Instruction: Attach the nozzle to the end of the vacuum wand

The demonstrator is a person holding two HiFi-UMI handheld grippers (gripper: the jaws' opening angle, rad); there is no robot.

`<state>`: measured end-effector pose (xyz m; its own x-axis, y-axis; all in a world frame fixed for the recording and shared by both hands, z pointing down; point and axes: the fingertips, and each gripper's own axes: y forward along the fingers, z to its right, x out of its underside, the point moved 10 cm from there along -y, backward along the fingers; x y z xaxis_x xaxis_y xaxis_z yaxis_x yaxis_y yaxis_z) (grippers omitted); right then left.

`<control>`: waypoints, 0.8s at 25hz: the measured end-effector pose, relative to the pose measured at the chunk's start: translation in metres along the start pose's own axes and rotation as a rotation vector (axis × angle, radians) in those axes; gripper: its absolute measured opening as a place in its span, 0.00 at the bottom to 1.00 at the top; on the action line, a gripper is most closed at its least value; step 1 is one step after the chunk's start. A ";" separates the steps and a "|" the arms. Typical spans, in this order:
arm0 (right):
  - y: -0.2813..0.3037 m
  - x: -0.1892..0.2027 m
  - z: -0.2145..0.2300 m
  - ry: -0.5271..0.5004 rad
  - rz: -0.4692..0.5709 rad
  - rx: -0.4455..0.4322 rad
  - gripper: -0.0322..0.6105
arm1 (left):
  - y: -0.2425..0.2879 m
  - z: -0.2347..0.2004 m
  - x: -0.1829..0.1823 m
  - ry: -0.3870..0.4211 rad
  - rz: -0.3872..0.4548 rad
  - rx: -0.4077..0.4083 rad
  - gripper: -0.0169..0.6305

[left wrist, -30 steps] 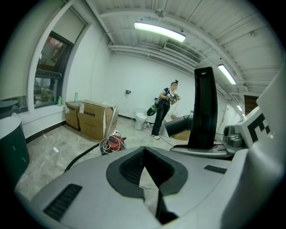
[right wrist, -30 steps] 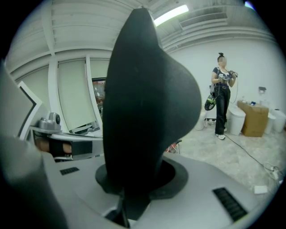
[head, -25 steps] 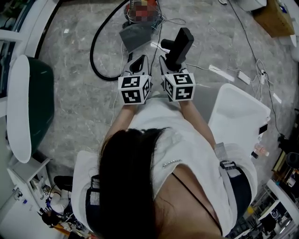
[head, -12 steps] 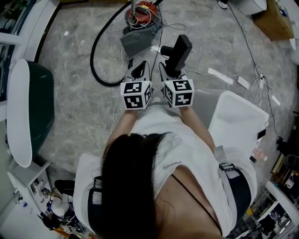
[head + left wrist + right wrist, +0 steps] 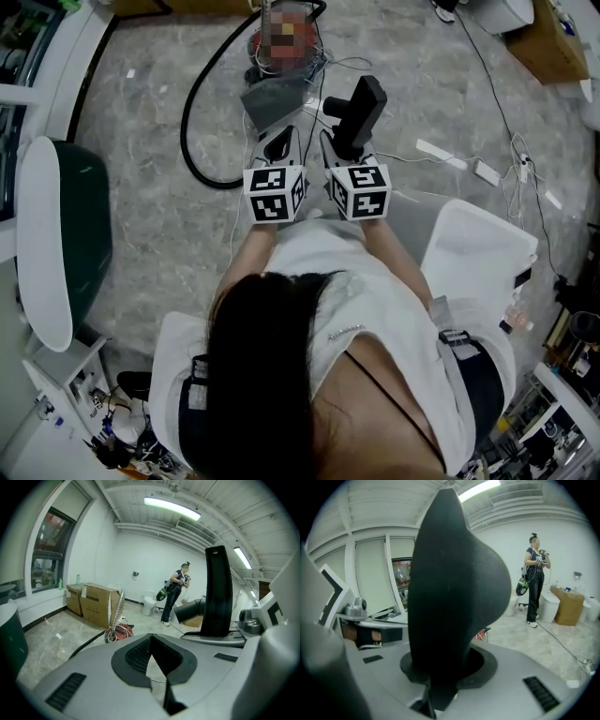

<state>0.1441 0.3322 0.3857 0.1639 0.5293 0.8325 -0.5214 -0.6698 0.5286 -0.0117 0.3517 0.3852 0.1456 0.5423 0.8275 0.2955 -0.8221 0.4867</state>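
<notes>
In the head view both grippers are held side by side in front of the person. My right gripper (image 5: pixel 339 141) is shut on a black vacuum nozzle (image 5: pixel 357 108), which stands up out of its jaws. The nozzle fills the right gripper view (image 5: pixel 454 597) and shows at the right of the left gripper view (image 5: pixel 216 592). My left gripper (image 5: pixel 277 139) is shut with nothing in it, its pads (image 5: pixel 140 656) meeting. Ahead on the floor lies the red vacuum (image 5: pixel 119 631) with its metal wand (image 5: pixel 119 607) leaning upright. A black hose (image 5: pixel 197 103) loops to the left.
A grey pad (image 5: pixel 272 80) lies by the vacuum. A white table (image 5: pixel 478 225) is at the right and a green-and-white chair (image 5: pixel 56 225) at the left. Cables and a power strip (image 5: pixel 473 167) cross the floor. Cardboard boxes (image 5: pixel 96 604) and another person (image 5: pixel 176 592) are at the back.
Both grippers have been carried forward together toward the red vacuum, which shows more fully in the head view. The nozzle stays in the right gripper. The left stays shut.
</notes>
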 end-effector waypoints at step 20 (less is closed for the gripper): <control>0.099 -0.062 -0.004 0.052 -0.014 0.062 0.19 | 0.073 -0.087 -0.073 0.043 -0.032 0.081 0.03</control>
<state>0.0790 0.2351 0.3862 0.1264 0.5641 0.8160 -0.4664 -0.6922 0.5508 -0.0830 0.2364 0.3848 0.0946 0.5590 0.8237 0.3750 -0.7865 0.4907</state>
